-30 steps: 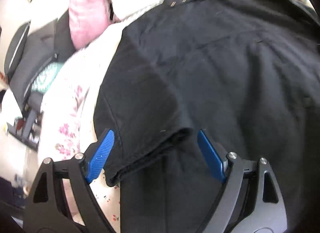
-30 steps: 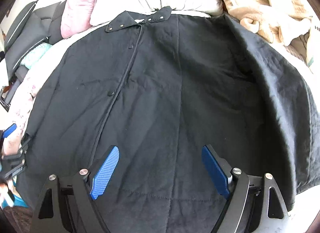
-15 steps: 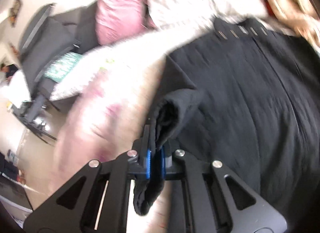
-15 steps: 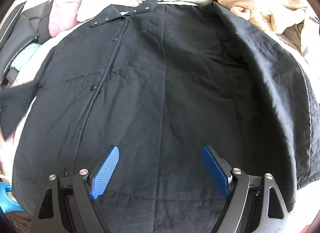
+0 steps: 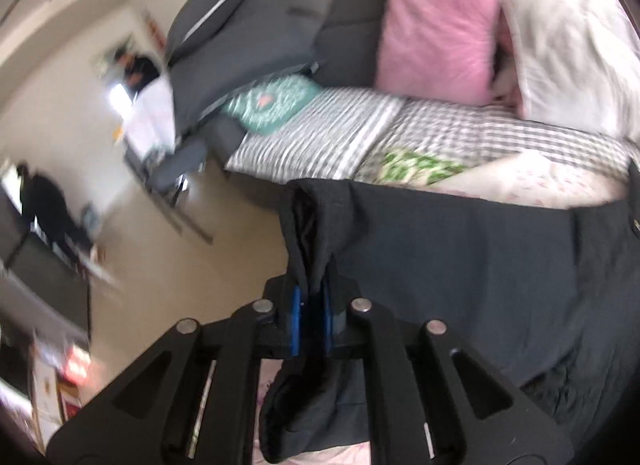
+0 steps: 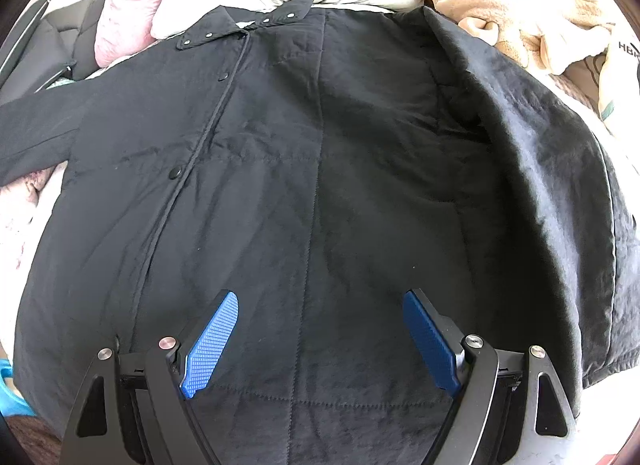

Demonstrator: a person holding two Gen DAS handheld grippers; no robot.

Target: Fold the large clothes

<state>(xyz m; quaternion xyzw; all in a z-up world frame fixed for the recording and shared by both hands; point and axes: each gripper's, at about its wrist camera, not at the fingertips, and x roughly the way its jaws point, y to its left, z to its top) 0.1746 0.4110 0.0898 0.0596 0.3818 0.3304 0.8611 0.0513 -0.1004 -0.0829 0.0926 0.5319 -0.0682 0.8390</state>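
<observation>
Sleeve pulled out for the fold
Left gripper [image 5: 311, 319] clenched on sleeve [image 5: 316, 221]; right gripper [image 6: 318, 339] released above coat [image 6: 320, 169]; next, likely lay sleeve across

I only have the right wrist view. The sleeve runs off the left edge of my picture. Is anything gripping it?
Observer: Yes. The left gripper is shut on the sleeve's cuff.
Operator: Is the cuff on the bed?
Observer: No, it is lifted; the sleeve stretches from the fingers back toward the black coat.
Operator: Does cloth hang behind the grip?
Observer: Yes, a loose end droops below the fingers.
Operator: What lies beyond that side of the bed?
Observer: A pink pillow, a striped sheet and bare floor.
</observation>
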